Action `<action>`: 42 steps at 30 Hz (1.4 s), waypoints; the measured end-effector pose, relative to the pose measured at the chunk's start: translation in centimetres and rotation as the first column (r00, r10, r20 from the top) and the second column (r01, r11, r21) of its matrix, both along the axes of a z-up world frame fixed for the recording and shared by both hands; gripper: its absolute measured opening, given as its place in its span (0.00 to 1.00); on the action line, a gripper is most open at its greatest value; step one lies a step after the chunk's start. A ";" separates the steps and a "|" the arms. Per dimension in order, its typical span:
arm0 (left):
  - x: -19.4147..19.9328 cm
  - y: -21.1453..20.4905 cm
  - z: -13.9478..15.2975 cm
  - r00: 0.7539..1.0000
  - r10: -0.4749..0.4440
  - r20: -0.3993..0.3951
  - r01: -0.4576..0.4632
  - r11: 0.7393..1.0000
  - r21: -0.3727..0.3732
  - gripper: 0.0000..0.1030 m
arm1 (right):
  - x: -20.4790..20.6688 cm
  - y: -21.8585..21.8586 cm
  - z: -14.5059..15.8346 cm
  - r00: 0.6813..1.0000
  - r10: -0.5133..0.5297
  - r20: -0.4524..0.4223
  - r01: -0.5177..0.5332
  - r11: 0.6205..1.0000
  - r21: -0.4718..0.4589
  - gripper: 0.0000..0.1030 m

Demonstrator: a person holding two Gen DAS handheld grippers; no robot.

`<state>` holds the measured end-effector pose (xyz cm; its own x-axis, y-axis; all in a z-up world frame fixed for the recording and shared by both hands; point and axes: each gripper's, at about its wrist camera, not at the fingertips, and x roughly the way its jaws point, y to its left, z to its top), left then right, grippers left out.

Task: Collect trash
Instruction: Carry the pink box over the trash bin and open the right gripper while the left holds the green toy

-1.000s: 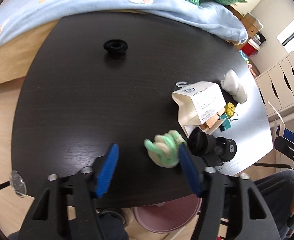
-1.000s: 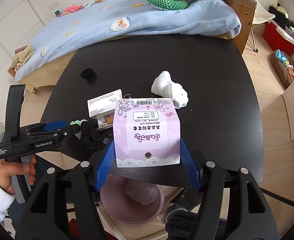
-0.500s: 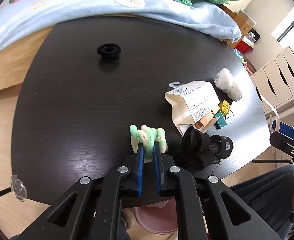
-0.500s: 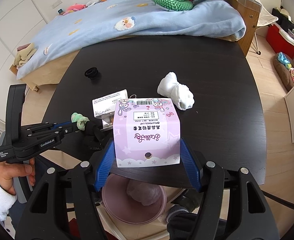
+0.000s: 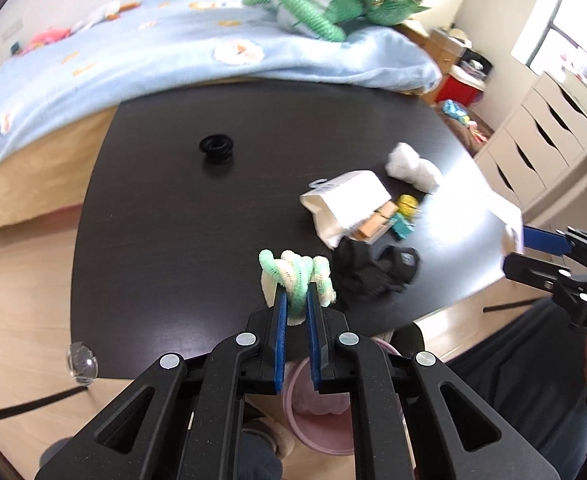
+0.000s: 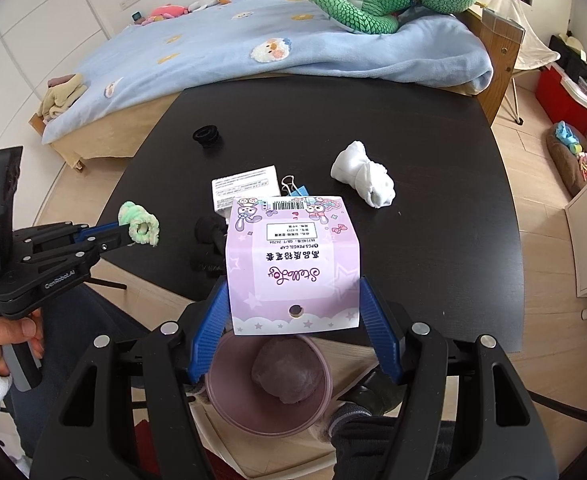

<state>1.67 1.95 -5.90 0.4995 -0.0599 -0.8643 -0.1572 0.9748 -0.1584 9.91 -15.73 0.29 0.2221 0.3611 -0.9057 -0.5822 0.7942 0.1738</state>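
My left gripper (image 5: pixel 293 296) is shut on a fuzzy green-and-white bundle (image 5: pixel 295 274) and holds it in the air over the near edge of the black table (image 5: pixel 153 220). From the right wrist view the left gripper (image 6: pixel 131 234) and the bundle (image 6: pixel 139 228) show at the left, a hand on the handle. My right gripper (image 6: pixel 293 294) is shut on a pink printed package (image 6: pixel 293 256), held above a pink bin (image 6: pixel 229 400) that stands below the table edge. A purplish crumpled lump (image 6: pixel 289 372) lies in the bin.
On the table lie a white crumpled wad (image 6: pixel 363 178), a white box (image 6: pixel 245 190) with a blue binder clip (image 6: pixel 299 191) beside it, a black cloth item (image 6: pixel 209 240) and a black ring (image 6: pixel 207 135). A bed with a blue blanket (image 6: pixel 253 40) borders the far side.
My left gripper closed on the green-and-white bundle and lifted it off the table. The right gripper drifted slightly, still gripping the pink package.
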 end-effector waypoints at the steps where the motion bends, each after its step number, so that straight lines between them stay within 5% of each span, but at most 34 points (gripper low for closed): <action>1: -0.6 -0.4 0.5 1.000 -0.015 0.012 0.015 1.000 0.006 0.09 | -0.3 -0.1 0.1 1.000 0.003 0.002 -0.003 1.000 0.000 0.62; 27: -8.6 -2.8 3.5 0.994 -0.055 0.094 0.053 0.998 0.021 0.09 | -10.2 1.0 -0.6 0.978 0.196 -0.069 -0.197 0.980 -0.008 0.63; 30: -8.6 -2.6 3.7 0.994 -0.054 0.099 0.052 0.998 0.021 0.09 | -10.3 1.3 -1.0 0.976 0.204 -0.080 -0.205 0.979 -0.003 0.84; 42: -8.7 -3.5 3.6 0.991 -0.093 0.097 0.091 0.996 0.022 0.09 | -9.1 0.1 -0.9 0.990 0.125 -0.061 -0.126 0.992 -0.013 0.94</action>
<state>-7.02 -1.53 -2.34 0.5749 -0.0943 -0.8128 -0.0517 0.9872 -0.1510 0.77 -15.65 -0.60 0.1210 0.3674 -0.9222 -0.6667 0.7184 0.1987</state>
